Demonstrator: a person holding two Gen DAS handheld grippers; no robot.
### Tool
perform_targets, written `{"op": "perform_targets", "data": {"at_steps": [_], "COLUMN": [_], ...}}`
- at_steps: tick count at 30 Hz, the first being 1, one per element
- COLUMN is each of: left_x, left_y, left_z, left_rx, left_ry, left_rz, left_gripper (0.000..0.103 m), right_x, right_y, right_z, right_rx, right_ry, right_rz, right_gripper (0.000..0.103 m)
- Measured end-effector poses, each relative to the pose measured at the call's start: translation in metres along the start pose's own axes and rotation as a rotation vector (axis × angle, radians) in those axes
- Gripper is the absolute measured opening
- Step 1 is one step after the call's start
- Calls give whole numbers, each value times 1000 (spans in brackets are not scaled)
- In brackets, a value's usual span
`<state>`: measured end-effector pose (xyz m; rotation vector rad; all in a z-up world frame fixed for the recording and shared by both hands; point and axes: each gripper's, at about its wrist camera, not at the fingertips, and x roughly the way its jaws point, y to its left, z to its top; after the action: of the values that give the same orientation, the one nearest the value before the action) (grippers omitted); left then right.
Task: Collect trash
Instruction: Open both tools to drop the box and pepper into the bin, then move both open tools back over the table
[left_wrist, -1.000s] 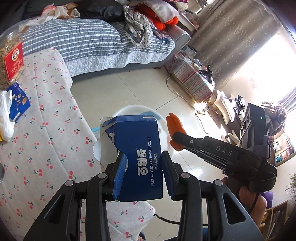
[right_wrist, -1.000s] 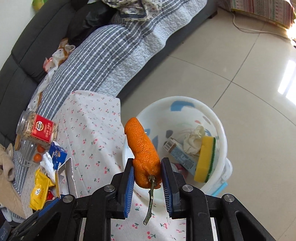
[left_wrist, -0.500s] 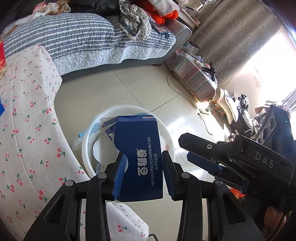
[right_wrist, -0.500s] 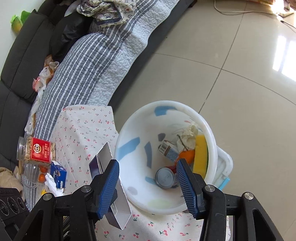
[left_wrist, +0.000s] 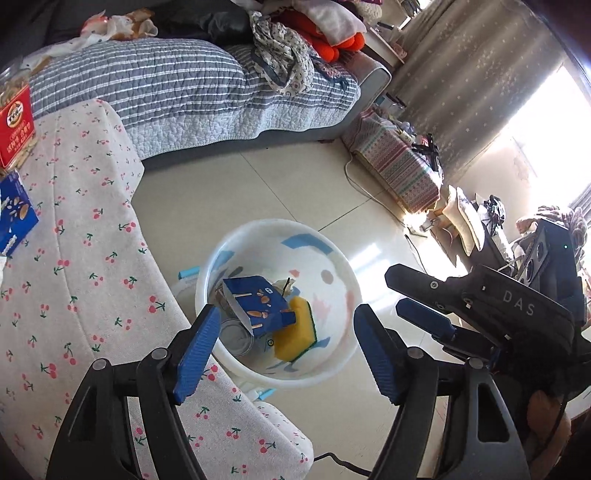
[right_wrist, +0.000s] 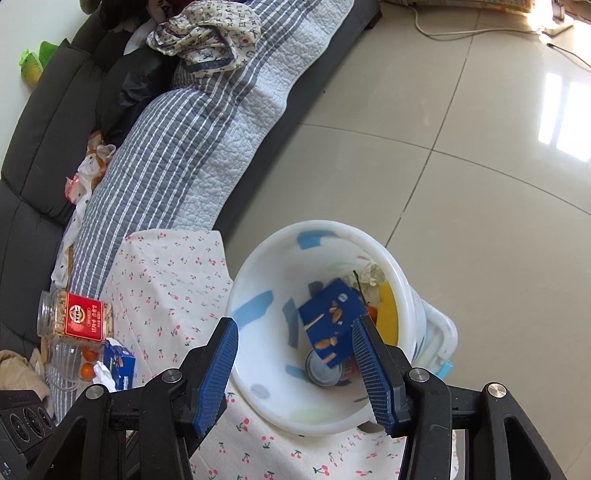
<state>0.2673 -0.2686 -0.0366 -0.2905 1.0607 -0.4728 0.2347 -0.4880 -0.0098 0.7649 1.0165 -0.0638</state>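
- The left gripper (left_wrist: 284, 347) hung over the white bin (left_wrist: 343, 284), its jaws having just been opening, wide apart with nothing between them; the right gripper (right_wrist: 295, 365) also stood open and empty above the bin.
- Inside the bin lay the blue biscuit box (left_wrist: 258, 306), tilted on a tin can (left_wrist: 236, 338) beside a yellow sponge (left_wrist: 295, 332); that much looked collected.
- Beyond the bin, on the cherry-print cloth (right_wrist: 166, 280), a small blue box (right_wrist: 118, 363), crumpled tissue (right_wrist: 103, 371) and a red-labelled jar (right_wrist: 74, 317) remained; the first two likely still needed collecting.
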Motion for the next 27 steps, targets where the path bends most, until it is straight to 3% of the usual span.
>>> {"op": "perform_targets", "data": {"at_steps": [11,16,23,27], "left_x": [-69,-112,-174,-191], "left_y": [48,81,158,210], "left_z": [-1,-12,-21,-33], "left_rx": [-76,-84,-164,-283], "left_ry": [-32,-62,-103,-84], "left_rz": [87,201,384,383], "left_gripper": [77,77,77,77], "right_x": [12,26,43,50], "right_y": [18,52,102,119], "right_z": [-7,-24,-65,-80], "right_rx": [-47,-212,-442,-487], "right_ry": [27,100,192,213], "right_rz": [5,24,77,94], "right_gripper": [57,58,61,62]}}
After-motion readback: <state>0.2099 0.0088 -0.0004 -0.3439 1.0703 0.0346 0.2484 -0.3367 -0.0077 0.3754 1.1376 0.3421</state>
